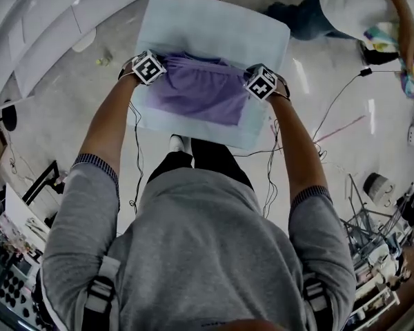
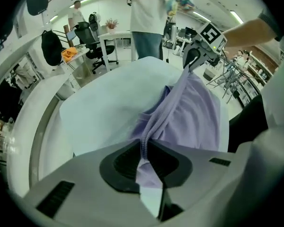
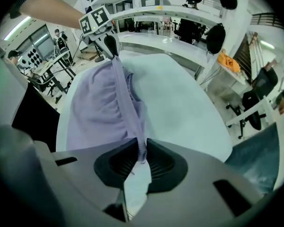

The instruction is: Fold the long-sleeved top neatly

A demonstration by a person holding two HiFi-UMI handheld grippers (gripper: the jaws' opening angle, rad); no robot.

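A purple long-sleeved top (image 1: 193,92) lies on a pale blue table (image 1: 214,26), its far edge stretched between my two grippers. My left gripper (image 1: 152,64) is shut on the ribbed edge at the top's left corner; in the left gripper view the ribbed band (image 2: 154,122) runs into the jaws of that gripper (image 2: 144,148). My right gripper (image 1: 260,80) is shut on the same edge at the right corner, and in the right gripper view the band (image 3: 125,103) enters its jaws (image 3: 141,152). Each gripper view shows the other gripper (image 2: 195,56) (image 3: 109,44) at the band's far end.
Another person (image 1: 352,5) stands beyond the table at the upper right, holding colourful cloth (image 1: 410,67). Cables (image 1: 338,95) trail over the floor at the right. White curved desks (image 1: 27,33) lie at the left, and cluttered racks (image 1: 379,254) at the lower right.
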